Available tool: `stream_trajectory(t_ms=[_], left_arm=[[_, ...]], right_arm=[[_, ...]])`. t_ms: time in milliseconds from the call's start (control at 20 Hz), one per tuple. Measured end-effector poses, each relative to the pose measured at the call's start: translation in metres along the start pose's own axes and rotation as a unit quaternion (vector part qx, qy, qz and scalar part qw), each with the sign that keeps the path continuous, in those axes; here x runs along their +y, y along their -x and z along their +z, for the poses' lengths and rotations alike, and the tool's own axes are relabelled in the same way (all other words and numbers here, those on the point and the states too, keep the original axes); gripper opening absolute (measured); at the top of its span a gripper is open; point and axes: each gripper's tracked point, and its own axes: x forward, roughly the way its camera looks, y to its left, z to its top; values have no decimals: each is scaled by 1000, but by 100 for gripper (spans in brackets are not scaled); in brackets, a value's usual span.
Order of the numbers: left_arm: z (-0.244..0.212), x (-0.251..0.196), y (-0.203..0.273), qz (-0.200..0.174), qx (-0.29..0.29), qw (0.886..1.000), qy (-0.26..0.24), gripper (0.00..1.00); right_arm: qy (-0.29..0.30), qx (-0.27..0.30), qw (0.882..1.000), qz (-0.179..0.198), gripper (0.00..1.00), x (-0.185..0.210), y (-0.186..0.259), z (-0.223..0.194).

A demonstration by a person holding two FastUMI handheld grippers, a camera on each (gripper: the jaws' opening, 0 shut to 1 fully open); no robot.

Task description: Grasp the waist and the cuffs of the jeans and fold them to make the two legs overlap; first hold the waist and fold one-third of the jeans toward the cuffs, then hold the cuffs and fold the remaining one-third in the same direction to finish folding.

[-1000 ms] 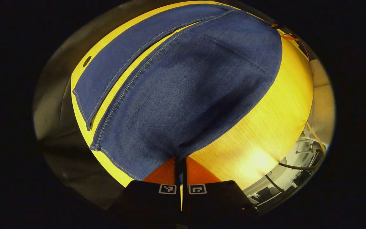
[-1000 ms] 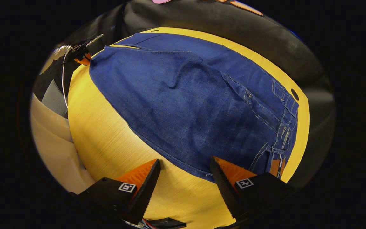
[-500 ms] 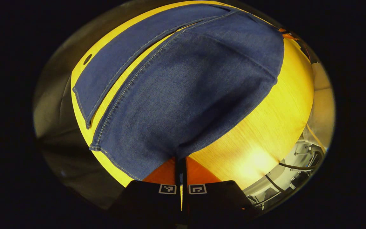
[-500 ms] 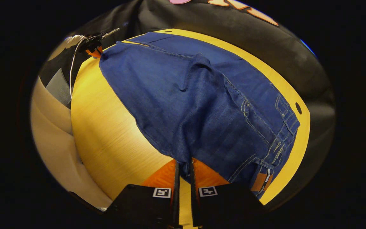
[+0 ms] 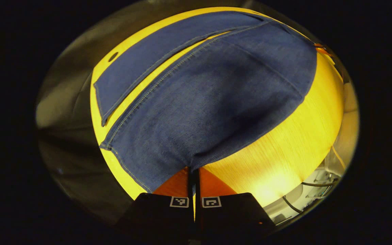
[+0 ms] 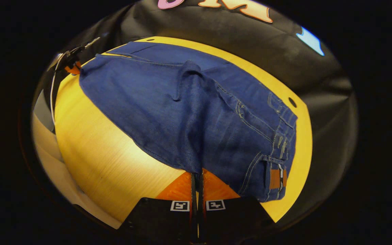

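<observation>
Blue jeans (image 5: 202,102) lie across a yellow wooden table (image 5: 284,146). In the left gripper view my left gripper (image 5: 193,175) is shut on the near leg's edge close to its cuff, and the cloth rises off the table there. The far leg (image 5: 155,58) lies flat beyond a strip of bare wood. In the right gripper view my right gripper (image 6: 197,178) is shut on the jeans (image 6: 196,109) near the waist (image 6: 279,143), lifting a ridge of denim. The left gripper (image 6: 71,64) shows small at the far cuff end.
The black cloth wall (image 6: 250,41) hangs just behind the table's far edge. Small round holes sit in the tabletop near its far corners (image 6: 292,102). A pale floor and cables (image 5: 311,190) lie beyond the table's near edge. Bare table (image 6: 107,153) stretches beside the jeans.
My right gripper went from open beside the jeans' edge to shut on the cloth, then lifted it. The left gripper kept its hold and raised the cuff end slightly.
</observation>
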Motion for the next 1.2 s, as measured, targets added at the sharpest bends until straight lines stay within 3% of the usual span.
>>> stream_trajectory(t_ms=[100, 150, 200, 300, 400, 550, 800, 1000, 1200], left_arm=[[0, 4, 3, 36, -31, 998, 32, 0], [4, 7, 8, 56, -51, 996, 56, 0], [13, 16, 15, 78, -75, 991, 82, 0], [37, 33, 39, 117, -123, 978, 119, 0], [58, 52, 62, 132, -160, 965, 158, 0], [76, 74, 94, 128, -206, 944, 224, 0], [113, 97, 136, 180, -258, 922, 227, 0], [156, 140, 94, 200, -248, 919, 231, 0], [189, 157, 41, 204, -244, 915, 247, 0]], right_arm=[[-36, -18, 998, -44, 0, -5, 13, 11], [-60, -31, 996, -59, 3, -8, 18, 19], [-91, -47, 992, -68, 0, -12, 24, 31], [-135, -73, 984, -91, 5, -24, 39, 54], [-150, -99, 978, -110, 0, -39, 48, 78], [-164, -139, 968, -132, 3, -62, 56, 122], [-214, -193, 937, -195, 3, -113, 34, 203], [-260, -220, 912, -230, 3, -137, -6, 247], [-269, -226, 907, -234, 3, -152, -60, 269]])
